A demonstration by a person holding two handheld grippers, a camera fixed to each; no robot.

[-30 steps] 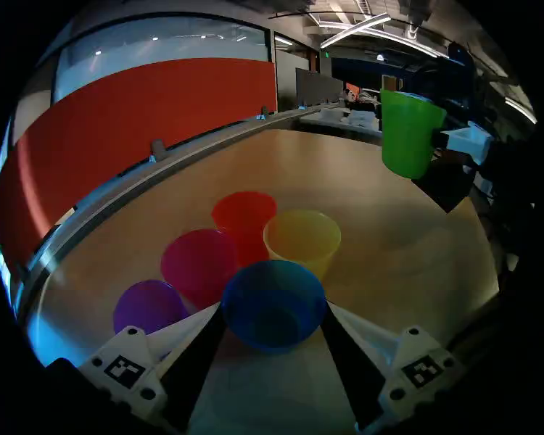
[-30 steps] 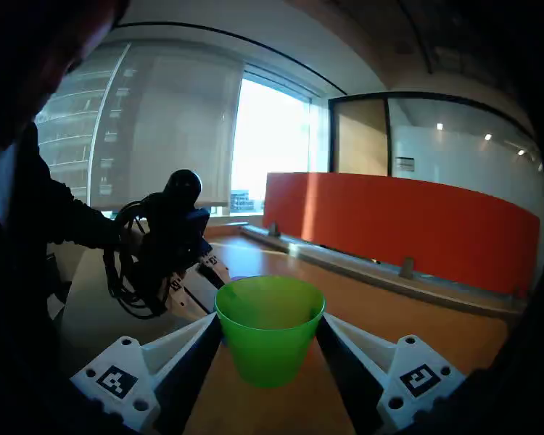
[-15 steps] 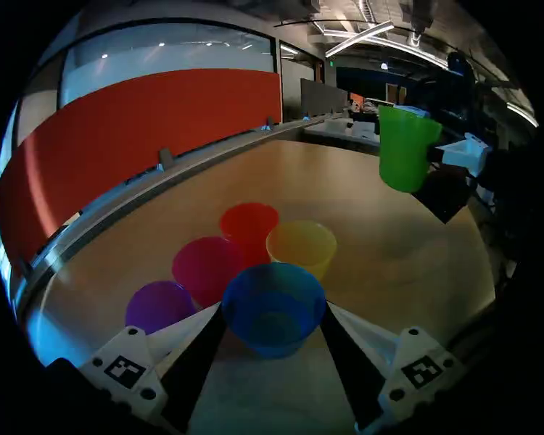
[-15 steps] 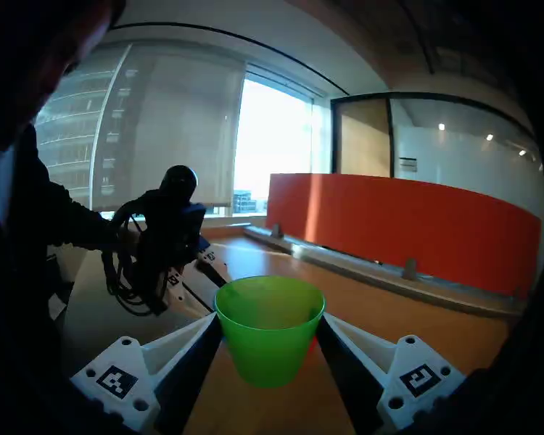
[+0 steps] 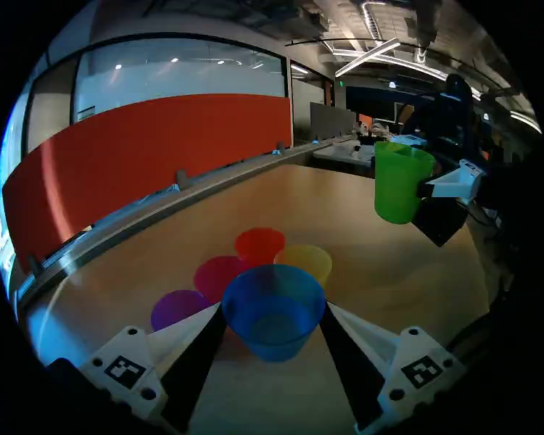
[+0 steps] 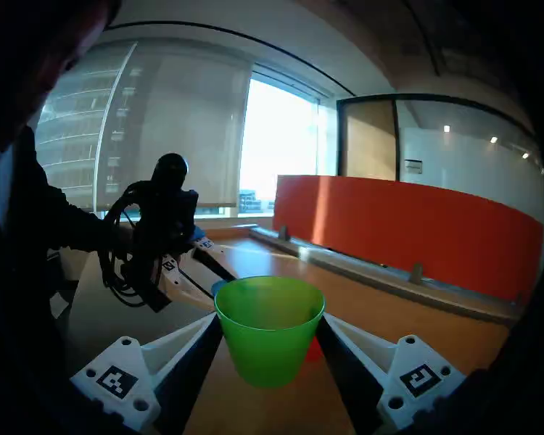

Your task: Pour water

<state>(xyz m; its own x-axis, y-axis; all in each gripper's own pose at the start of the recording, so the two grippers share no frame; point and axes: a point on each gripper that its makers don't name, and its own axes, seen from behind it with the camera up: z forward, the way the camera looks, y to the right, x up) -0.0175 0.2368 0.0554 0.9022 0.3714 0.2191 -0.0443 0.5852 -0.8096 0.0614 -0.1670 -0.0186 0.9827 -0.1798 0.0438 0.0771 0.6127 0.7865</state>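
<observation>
While each claw carries a cup, notes as follows.

Left gripper: fingers spread to the width of a blue cup and pressing on its two sides just under the rim. The cup is upright and lifted above the table. The blue plastic is see-through; whether water sits in it I cannot tell.

Right gripper: same pinch, both fingers against the sides of a green cup, upright, mouth level. The inside looks plain green; water cannot be made out.

Left gripper view: the green cup hangs high at the right, above the table and well apart from the blue one, with the right gripper behind it. Beyond the blue cup four more stand on the table in a tight cluster: purple cup, pink cup, red cup, yellow cup. All are mouth up, contents not readable. An orange partition runs along the table's far edge.

Right gripper view: the left gripper sits farther off at the left, held at the end of a dark sleeve, cables looped about it, fingers angled down toward the table. A sliver of blue shows just behind the green cup's left rim. A bright window lies behind.
</observation>
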